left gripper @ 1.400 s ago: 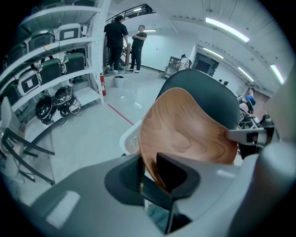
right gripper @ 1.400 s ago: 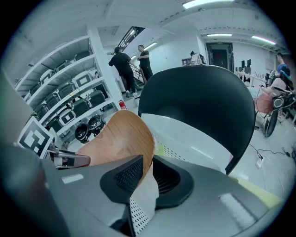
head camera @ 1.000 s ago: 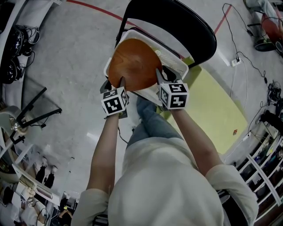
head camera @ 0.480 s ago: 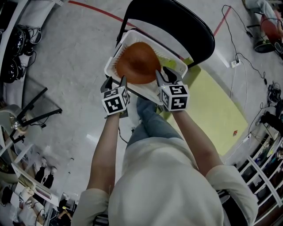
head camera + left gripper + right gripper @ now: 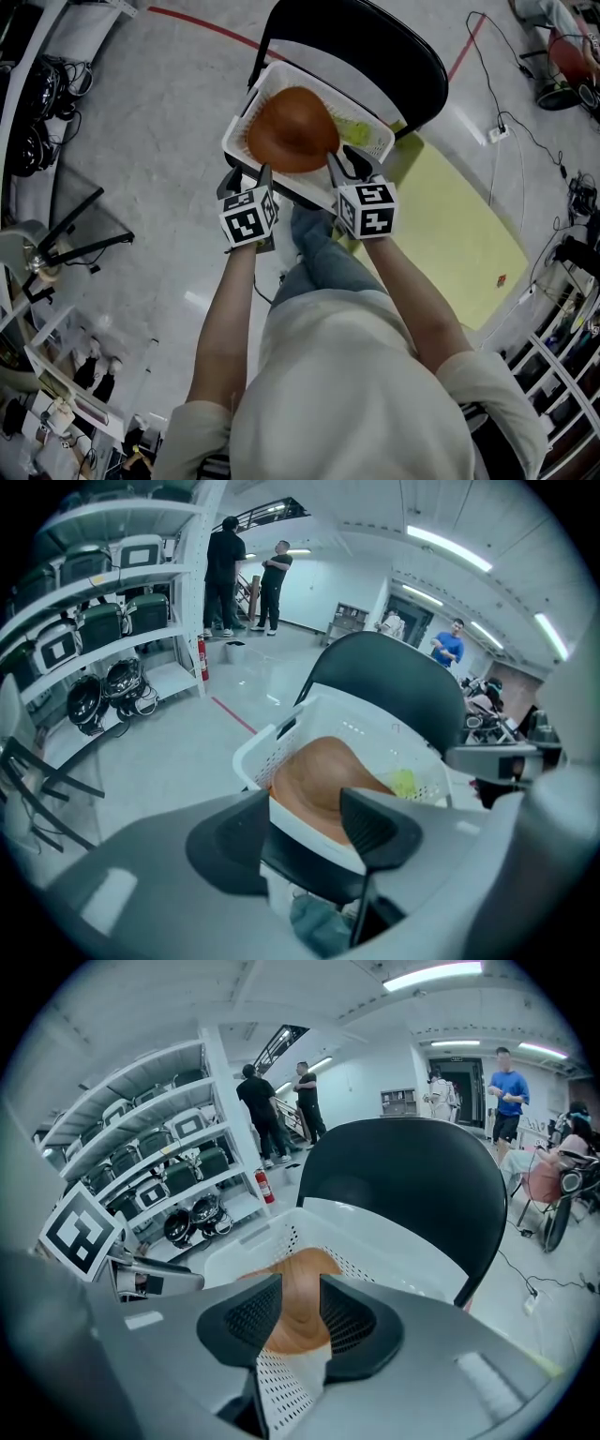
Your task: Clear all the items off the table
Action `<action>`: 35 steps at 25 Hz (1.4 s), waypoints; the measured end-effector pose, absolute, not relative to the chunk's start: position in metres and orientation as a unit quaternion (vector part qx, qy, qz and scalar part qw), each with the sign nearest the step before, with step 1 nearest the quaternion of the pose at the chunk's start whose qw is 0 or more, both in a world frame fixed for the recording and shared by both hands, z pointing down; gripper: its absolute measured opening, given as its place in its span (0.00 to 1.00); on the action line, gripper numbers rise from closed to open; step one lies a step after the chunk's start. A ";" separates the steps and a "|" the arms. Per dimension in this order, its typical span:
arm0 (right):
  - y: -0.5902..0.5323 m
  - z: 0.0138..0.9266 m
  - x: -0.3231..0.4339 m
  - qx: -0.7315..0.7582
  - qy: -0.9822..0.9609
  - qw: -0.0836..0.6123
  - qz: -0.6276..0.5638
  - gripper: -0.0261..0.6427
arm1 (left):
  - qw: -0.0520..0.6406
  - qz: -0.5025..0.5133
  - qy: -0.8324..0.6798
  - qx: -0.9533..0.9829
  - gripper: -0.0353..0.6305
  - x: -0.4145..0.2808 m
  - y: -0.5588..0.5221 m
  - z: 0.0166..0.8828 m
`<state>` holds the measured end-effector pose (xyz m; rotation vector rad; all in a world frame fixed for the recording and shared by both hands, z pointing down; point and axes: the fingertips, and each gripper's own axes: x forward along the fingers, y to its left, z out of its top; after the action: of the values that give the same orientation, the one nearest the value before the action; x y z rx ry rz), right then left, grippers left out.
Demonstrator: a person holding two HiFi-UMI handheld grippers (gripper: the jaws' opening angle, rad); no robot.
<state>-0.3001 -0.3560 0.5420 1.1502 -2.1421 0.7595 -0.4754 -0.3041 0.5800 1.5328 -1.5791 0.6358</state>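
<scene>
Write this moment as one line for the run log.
bowl: in basket on chair | left gripper: open, empty | right gripper: jaws just opened, empty

A lab or workshop hall: white metal shelves (image 5: pixel 112 635) at left hold equipment cases (image 5: pixel 141 550), strip lights (image 5: pixel 448 548) line the ceiling, and cables (image 5: pixel 511 112) trail across a grey floor (image 5: pixel 141 141) marked with red tape (image 5: pixel 202 23).

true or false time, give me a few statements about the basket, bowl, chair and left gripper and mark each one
1. The brown bowl lies inside the white basket. True.
2. The basket sits on the floor. False: it rests on the black chair.
3. The left gripper is clamped on the bowl. False: its jaws stand apart, holding nothing.
4. Something yellow-green lies in the basket beside the bowl. True.
</scene>
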 end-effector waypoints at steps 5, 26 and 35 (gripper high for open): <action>-0.345 0.533 -0.294 0.432 -0.806 0.292 0.280 0.18 | 0.406 0.247 -0.627 0.618 0.26 -0.464 -0.297 0.565; -0.276 0.492 -0.292 0.425 -0.827 0.278 0.242 0.04 | 0.369 0.217 -0.616 0.661 0.07 -0.428 -0.244 0.507; -0.227 0.471 -0.288 0.415 -0.839 0.270 0.225 0.04 | 0.353 0.204 -0.602 0.687 0.07 -0.405 -0.206 0.481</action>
<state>-0.2884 -0.2271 0.4705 1.1193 -2.2615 0.6078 -0.4055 -0.2063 0.4811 1.7767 -1.5573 0.5270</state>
